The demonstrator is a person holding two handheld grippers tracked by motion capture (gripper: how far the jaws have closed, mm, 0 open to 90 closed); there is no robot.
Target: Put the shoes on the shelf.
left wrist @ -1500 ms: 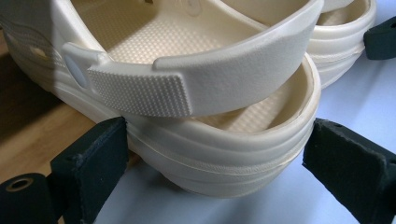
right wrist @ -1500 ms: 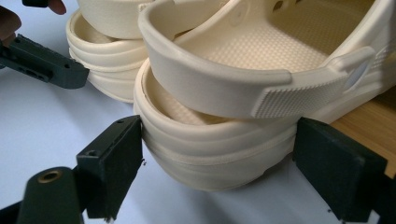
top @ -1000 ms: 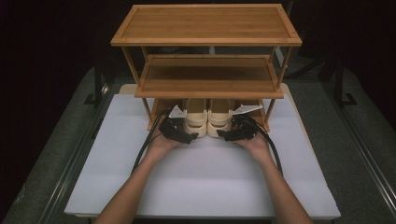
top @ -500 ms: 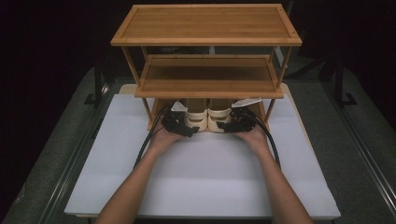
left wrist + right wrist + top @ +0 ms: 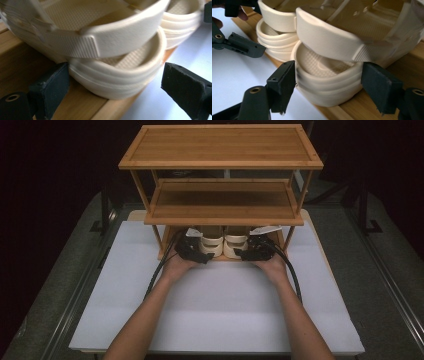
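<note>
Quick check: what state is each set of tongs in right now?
Left tongs: open, jaws straddling the left sandal's heel.
Right tongs: open, jaws straddling the right sandal's heel.

No text, label or number is legible anywhere.

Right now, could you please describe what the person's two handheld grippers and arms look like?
Both the left black two-jaw gripper and the right black two-jaw gripper have flat, blocky matte jaws with brass-coloured eyelets at the joints. A pale grey three-cornered plate tops each, and a thick black cable trails back from each. The forearms are bare, no sleeves, gloves or watches visible.
</note>
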